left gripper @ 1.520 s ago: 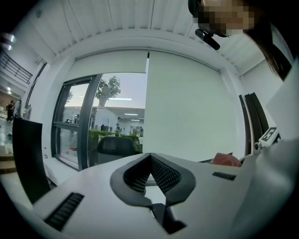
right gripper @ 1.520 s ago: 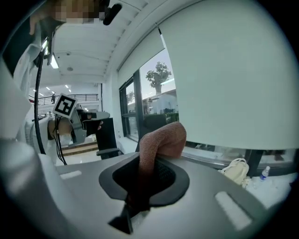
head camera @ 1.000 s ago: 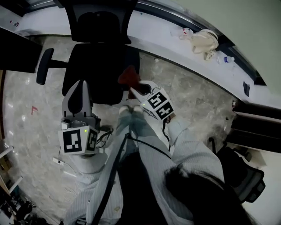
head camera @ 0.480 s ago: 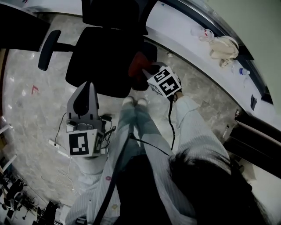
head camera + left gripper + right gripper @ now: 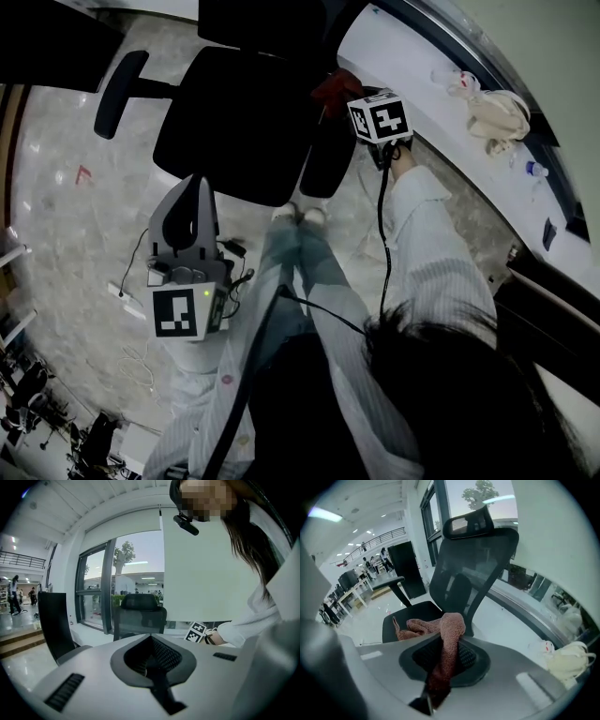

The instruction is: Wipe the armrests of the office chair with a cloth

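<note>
Nearest, seen from above, are the person's blue jeans and white shoes (image 5: 302,216), standing on a glossy, pale marbled floor (image 5: 75,216) just beside the seat's front edge. A thin cable (image 5: 131,281) trails over the tiles on the left.

The left gripper (image 5: 192,202), smooth grey plastic, hovers over bare floor clear of the seat's corner. Its jaws are pressed together with nothing between them.

A striped sleeve (image 5: 422,234) reaches out along the chair's right side. The right gripper (image 5: 349,101) has its jaws pinching a nubbly, rust-red cloth (image 5: 447,634), which folds over them and droops in a loose bunch. The cloth is at the far end of the near armrest (image 5: 328,161), a long rounded black pad; whether it touches is unclear.

The black office chair (image 5: 473,569) has a padded seat, a mesh back and a headrest. Its far armrest (image 5: 120,82) juts over open floor.

Behind runs a curved white window ledge (image 5: 412,56), close to the chair's right side, bearing a cream bag (image 5: 497,112) and a small bottle (image 5: 534,169).
</note>
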A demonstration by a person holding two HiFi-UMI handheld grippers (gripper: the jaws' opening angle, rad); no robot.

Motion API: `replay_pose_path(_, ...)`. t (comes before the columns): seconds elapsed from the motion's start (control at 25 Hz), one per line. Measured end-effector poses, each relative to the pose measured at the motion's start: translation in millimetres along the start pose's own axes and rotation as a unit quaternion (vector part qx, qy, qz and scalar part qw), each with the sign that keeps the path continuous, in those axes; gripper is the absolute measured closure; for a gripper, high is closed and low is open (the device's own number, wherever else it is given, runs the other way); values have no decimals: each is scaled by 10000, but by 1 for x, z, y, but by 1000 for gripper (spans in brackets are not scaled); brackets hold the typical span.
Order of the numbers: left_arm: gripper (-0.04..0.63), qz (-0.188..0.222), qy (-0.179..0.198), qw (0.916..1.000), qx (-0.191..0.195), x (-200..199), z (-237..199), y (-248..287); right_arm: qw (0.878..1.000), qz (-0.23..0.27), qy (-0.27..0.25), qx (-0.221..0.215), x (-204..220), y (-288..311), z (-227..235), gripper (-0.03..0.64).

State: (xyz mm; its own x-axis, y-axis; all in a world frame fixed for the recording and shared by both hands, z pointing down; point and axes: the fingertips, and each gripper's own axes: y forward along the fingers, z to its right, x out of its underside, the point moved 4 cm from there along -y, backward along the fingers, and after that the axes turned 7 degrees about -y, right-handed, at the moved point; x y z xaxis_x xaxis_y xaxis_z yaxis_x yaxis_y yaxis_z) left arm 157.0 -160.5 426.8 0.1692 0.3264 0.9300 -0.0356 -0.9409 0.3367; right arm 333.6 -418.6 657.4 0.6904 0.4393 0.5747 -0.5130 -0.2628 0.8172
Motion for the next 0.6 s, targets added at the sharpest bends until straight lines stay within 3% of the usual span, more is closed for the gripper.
replay_pose_path(0.2,592,61,7,9997,229,-1,8,1,9971,61,226,-718,20,-32,-43,578)
replay_pose_path(0.36,592,162,23,9989,431,-5,19,0,9893,-203,-395,-1389,61,-63,-122,578)
replay_pose_path(0.6,592,180,15,9984,536,-3,23,-6,9866,27,-759,-1446,102,-99,-194,578)
